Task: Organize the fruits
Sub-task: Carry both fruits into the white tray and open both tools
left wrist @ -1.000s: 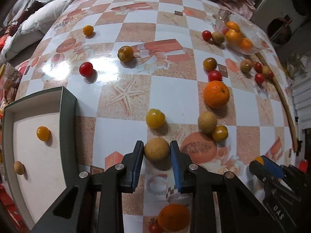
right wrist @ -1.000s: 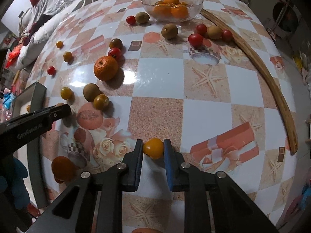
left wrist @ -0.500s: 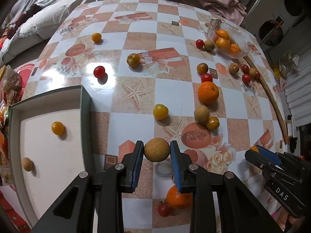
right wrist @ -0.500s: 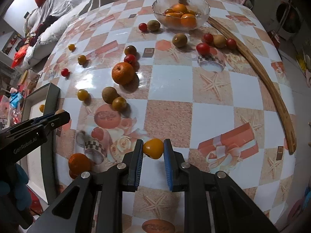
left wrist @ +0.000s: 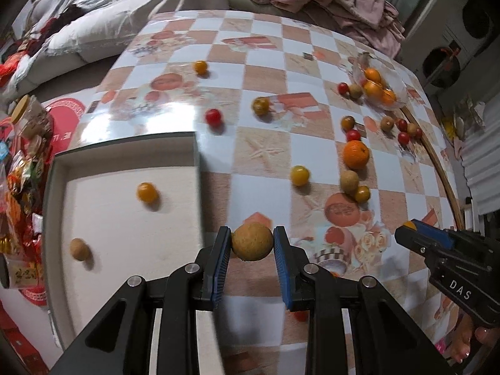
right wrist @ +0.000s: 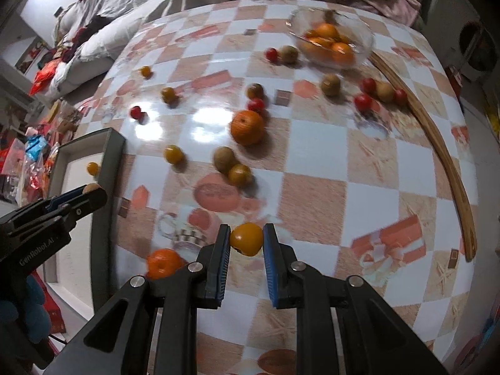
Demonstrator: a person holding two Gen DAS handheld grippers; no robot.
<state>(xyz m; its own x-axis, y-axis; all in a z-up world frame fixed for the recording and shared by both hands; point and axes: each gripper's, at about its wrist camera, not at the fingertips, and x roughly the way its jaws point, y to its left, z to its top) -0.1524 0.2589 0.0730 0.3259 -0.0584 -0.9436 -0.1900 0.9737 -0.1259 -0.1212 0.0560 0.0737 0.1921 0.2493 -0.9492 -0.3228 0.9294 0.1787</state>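
Observation:
My left gripper [left wrist: 252,243] is shut on a round tan fruit [left wrist: 252,241], held above the table just right of the grey tray [left wrist: 125,143]. The tray holds a small orange fruit [left wrist: 147,192] and a small tan fruit [left wrist: 77,249]. My right gripper [right wrist: 246,240] is shut on a small orange tomato [right wrist: 246,238], held above the table's near part. The left gripper also shows in the right wrist view [right wrist: 84,192], over the tray's edge [right wrist: 107,187]. A glass bowl [right wrist: 362,39] of oranges stands at the far right.
Several loose fruits lie on the checkered table: a large orange [right wrist: 247,127], a brown fruit [right wrist: 224,159], yellow and red tomatoes. Another orange [right wrist: 163,262] lies near the front edge. A curved wooden stick [right wrist: 443,156] runs along the right. Snack packets [left wrist: 18,162] lie left of the tray.
Both grippers have lifted and pulled back with their fruits. The left gripper has swung left toward the tray, which now fills more of its view.

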